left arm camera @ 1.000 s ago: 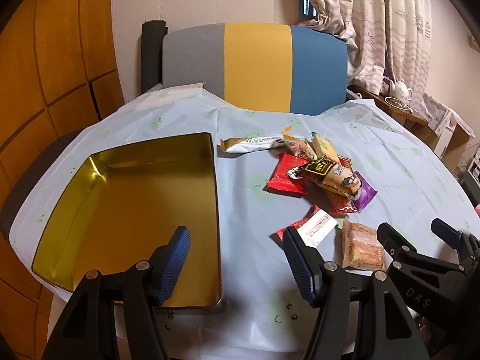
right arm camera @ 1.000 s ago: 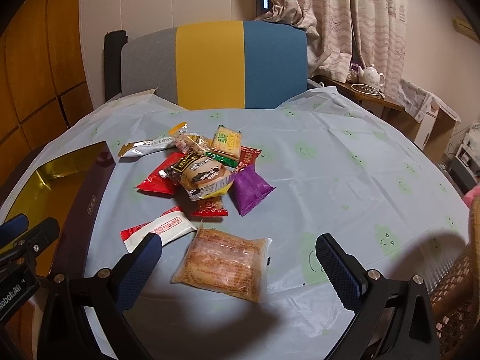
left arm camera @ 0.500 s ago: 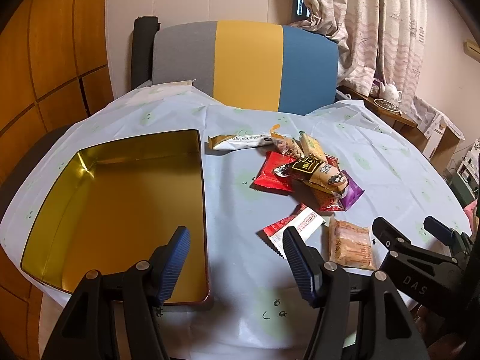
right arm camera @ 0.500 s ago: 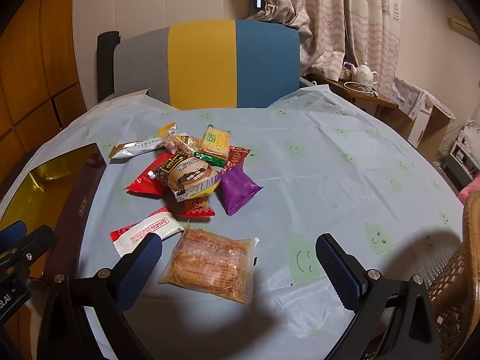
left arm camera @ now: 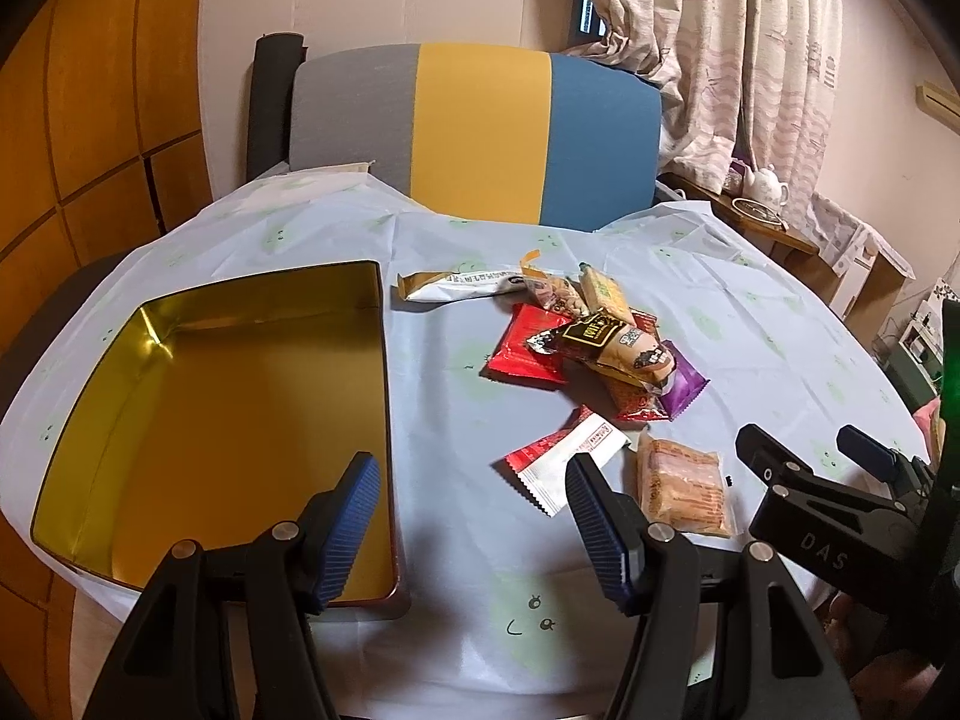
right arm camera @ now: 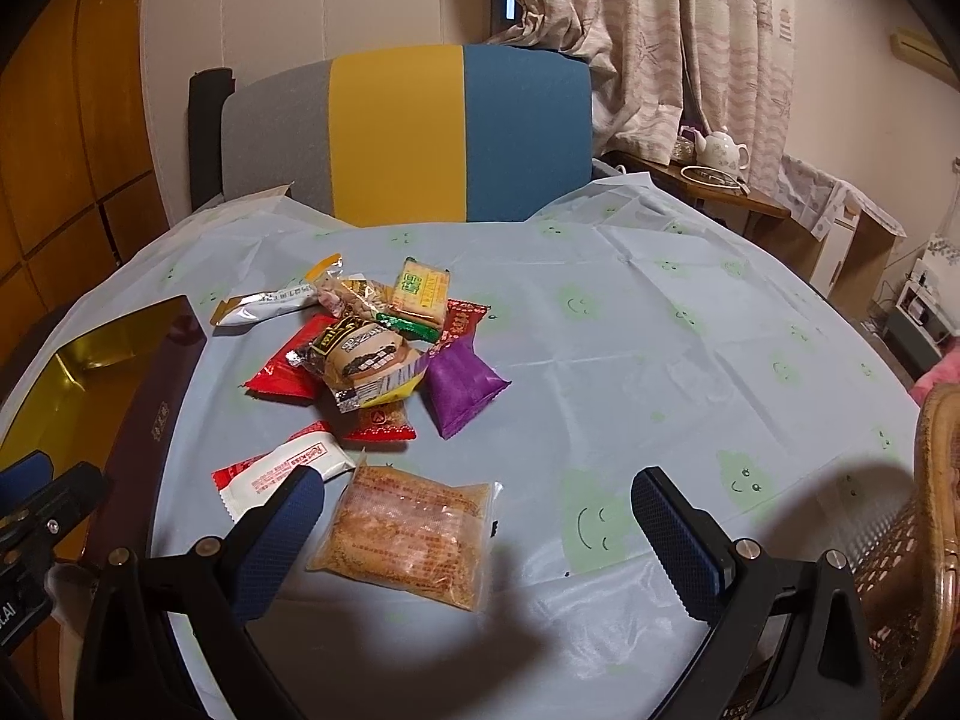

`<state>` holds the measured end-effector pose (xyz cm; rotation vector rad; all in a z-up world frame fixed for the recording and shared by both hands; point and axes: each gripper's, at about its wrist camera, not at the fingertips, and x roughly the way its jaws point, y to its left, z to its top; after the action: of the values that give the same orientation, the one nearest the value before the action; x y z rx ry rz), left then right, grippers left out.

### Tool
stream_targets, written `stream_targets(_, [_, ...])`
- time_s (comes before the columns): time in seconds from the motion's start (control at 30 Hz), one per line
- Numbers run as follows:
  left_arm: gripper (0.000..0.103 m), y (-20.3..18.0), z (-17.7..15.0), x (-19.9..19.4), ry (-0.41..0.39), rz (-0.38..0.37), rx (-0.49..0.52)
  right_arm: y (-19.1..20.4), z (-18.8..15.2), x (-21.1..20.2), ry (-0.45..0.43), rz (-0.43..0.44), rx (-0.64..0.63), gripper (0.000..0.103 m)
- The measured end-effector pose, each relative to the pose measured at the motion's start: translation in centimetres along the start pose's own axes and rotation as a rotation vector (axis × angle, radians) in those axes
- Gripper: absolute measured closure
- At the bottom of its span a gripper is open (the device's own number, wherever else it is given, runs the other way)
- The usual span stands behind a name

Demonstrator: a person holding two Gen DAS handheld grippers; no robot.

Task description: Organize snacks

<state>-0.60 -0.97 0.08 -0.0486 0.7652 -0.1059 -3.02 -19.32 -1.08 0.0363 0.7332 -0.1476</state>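
Both grippers are held spread wide with nothing between the fingers. The left gripper (left arm camera: 471, 519) is seen hovering over the near edge of the round table covered in a pale blue smiley-print plastic cloth (right arm camera: 660, 324), with its left finger over the near right corner of the empty gold rectangular tin (left arm camera: 228, 396) and its right finger just by the red-and-white sachet (left arm camera: 564, 459). The right gripper (right arm camera: 474, 531) is parked low at the near edge, and the clear-wrapped golden crispy cake (right arm camera: 414, 534) is framed between its fingers, though no contact can be made out.

The tin is set along the table's left edge. Toward the table's middle, the rest of the snacks are heaped up: a brown-and-cream wrapped bun (right arm camera: 363, 360) on top, a flat red packet (right arm camera: 288, 366) under it, a purple pouch (right arm camera: 462, 384) on the right side, a yellow cracker pack (right arm camera: 420, 291) and a long silver-and-gold bar (right arm camera: 264, 306) at the far side.

A grey, yellow and blue chair back (right arm camera: 408, 138) is seen past the far edge, and a wicker chair (right arm camera: 924, 516) crowds the near right edge.
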Motion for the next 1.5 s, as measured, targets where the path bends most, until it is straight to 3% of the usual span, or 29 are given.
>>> stream_targets(0.5, [0.038,-0.5,-0.1,0.3,0.018,-0.036,0.009,-1.3,0.5,0.2,-0.009,-0.020,0.017,0.000])
stream_targets(0.57, [0.038,-0.4,-0.1,0.5,0.033,-0.072,0.000,-1.5,0.7,0.3,-0.008,-0.021,0.017,0.000])
stream_targets(0.73, [0.026,-0.5,-0.3,2.0,0.167,-0.267,-0.093,-2.6,1.8,0.5,-0.016,-0.019,0.010,0.000])
stream_targets(0.93, [0.030,-1.9,0.2,2.7,0.188,-0.351,-0.042,-5.9,4.7,1.0,-0.009,-0.002,0.037,0.000])
stream_targets(1.1, [0.030,-3.0,1.6,4.8,0.289,-0.283,0.086,-8.9,6.0,1.5,0.032,0.000,0.050,0.000])
stream_targets(1.23, [0.055,-4.4,2.3,7.2,0.371,-0.216,0.252,-10.6,5.4,1.7,0.060,0.006,0.103,0.000])
stream_targets(1.43, [0.055,-7.3,2.9,9.9,0.425,-0.219,0.507,-11.1,3.9,2.0,0.107,0.045,0.134,0.000])
stream_targets(1.5, [0.055,-7.6,2.8,11.2,0.443,-0.188,0.550,-10.8,3.5,1.9,0.112,0.067,0.122,0.000])
